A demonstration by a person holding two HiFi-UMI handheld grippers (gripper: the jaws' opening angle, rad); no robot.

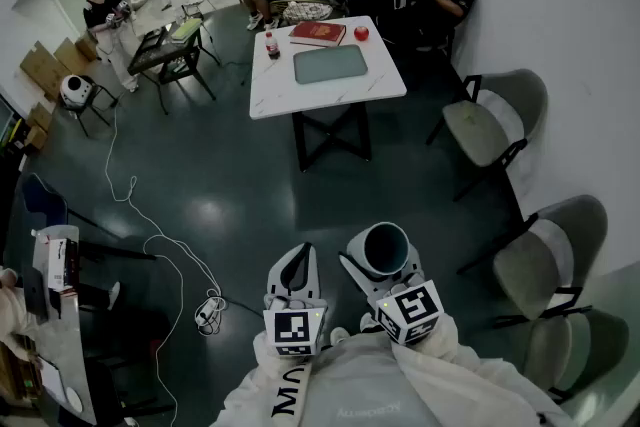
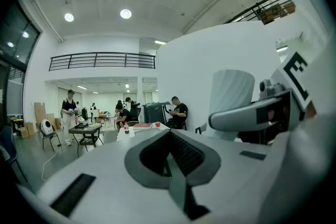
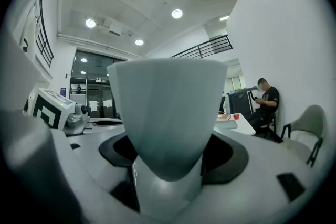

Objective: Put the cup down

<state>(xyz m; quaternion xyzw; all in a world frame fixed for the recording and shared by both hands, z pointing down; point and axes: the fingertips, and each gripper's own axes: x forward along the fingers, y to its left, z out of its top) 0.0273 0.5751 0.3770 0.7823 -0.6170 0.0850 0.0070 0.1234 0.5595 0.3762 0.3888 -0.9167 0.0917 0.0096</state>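
Observation:
A pale grey cup point(image 1: 385, 248) with a dark inside stands upright between the jaws of my right gripper point(image 1: 381, 262), held close to my body over the dark floor. In the right gripper view the cup point(image 3: 165, 107) fills the middle and my right gripper point(image 3: 168, 165) is shut on its lower part. My left gripper point(image 1: 297, 258) hangs just left of it, jaws together with nothing between them. The left gripper view shows that gripper point(image 2: 170, 140) shut and the cup point(image 2: 231, 96) to its right. Far ahead stands a white table point(image 1: 275, 95).
On the table lie a red book point(image 1: 318, 33), a grey tray point(image 1: 330, 64), a red apple point(image 1: 361, 33) and a cola bottle point(image 1: 271, 45). Grey chairs point(image 1: 490, 125) line the right wall. A white cable point(image 1: 160, 245) runs over the floor at left. Several people sit or stand at the back.

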